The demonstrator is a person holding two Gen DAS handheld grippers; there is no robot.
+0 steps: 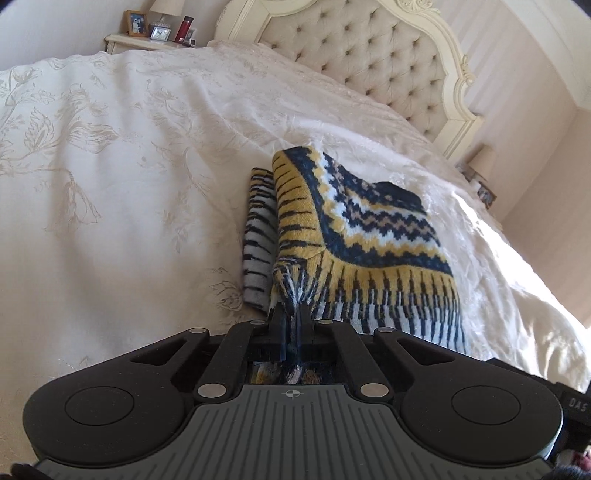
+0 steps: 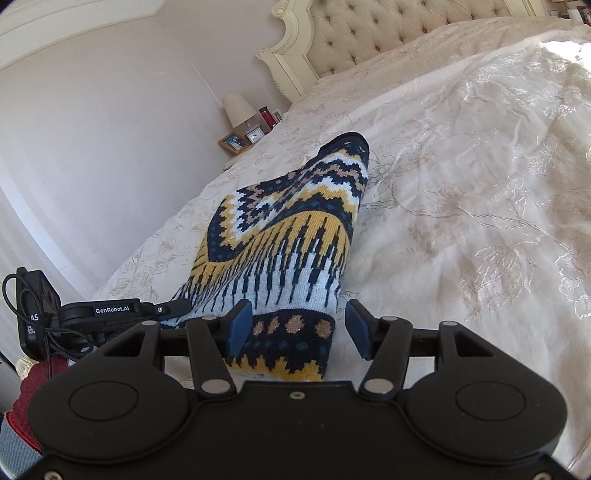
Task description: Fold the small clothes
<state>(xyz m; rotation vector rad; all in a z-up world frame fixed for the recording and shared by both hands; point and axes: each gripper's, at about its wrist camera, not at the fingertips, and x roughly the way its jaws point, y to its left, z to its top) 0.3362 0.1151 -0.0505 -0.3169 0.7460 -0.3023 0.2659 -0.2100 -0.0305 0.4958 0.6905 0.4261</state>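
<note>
A wide bed [image 1: 129, 155] fills the room, spread with a cream floral-embroidered cover. Behind it stands a tufted beige headboard [image 1: 354, 62] in a carved cream frame. A bedside table [image 1: 147, 42] holds a lamp [image 2: 238, 110], a framed photo [image 1: 136, 23], a small clock [image 1: 160, 34] and a red flask [image 1: 183, 28]. The walls are pale; bright sunlight [image 1: 517, 258] falls across one side of the bed.
</note>
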